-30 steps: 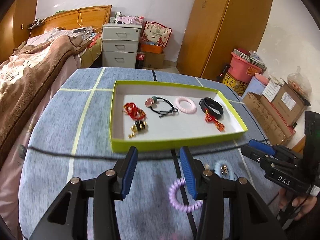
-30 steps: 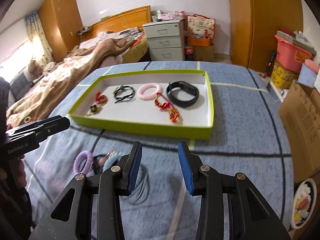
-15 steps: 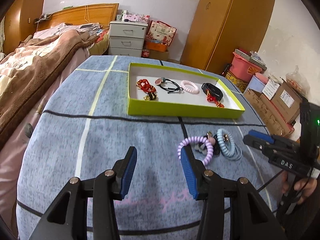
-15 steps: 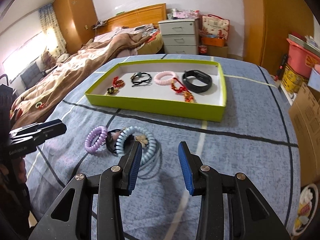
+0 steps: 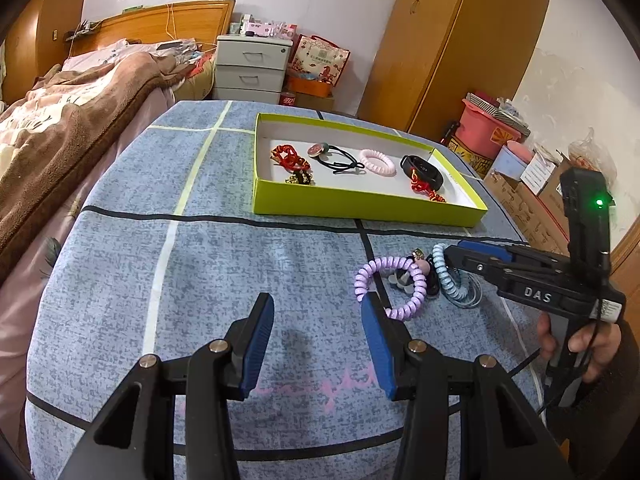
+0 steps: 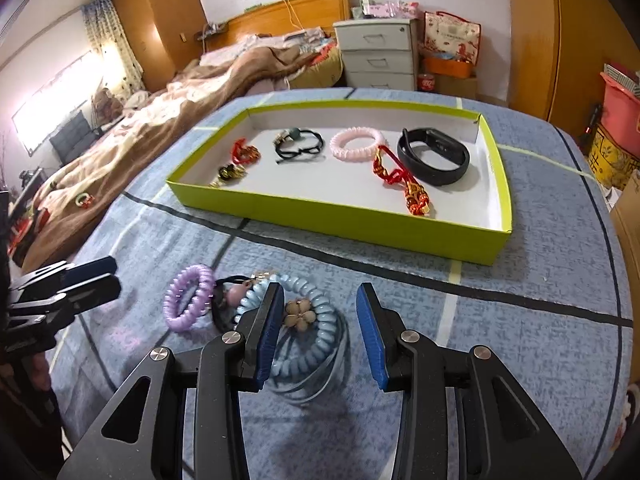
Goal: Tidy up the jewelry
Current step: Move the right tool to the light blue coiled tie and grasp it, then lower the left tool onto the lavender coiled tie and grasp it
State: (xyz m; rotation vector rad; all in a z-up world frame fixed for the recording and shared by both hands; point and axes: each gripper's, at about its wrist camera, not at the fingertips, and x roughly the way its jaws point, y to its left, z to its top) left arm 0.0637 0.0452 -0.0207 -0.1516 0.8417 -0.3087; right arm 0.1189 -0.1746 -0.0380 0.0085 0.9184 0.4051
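A lime-green tray point(image 5: 360, 208) point(image 6: 360, 228) on the blue cloth holds a black band point(image 6: 434, 156), a pink coil tie point(image 6: 354, 146), red knotted charms and a black elastic. Loose on the cloth in front of it lie a purple coil tie point(image 5: 418, 284) point(image 6: 176, 300) and a pale blue coil tie point(image 5: 446, 276) point(image 6: 320, 344) with a flower charm. My right gripper point(image 6: 319, 300) point(image 5: 460, 248) hangs open just over the blue coil, whose right half shows between the pads. My left gripper point(image 5: 318, 308) point(image 6: 108, 276) is open and empty, just left of the purple coil.
A bed with a brown blanket point(image 5: 80, 100) runs along the table's left side. Behind the table stand a grey drawer unit point(image 5: 250, 68) and a wooden wardrobe point(image 5: 460, 40). A pink bucket point(image 5: 486, 132) and cardboard boxes point(image 5: 536, 184) sit right of the table's edge.
Both grippers drew back from the tray and sank toward the loose ties. The right one came down over the blue coil; both stayed open.
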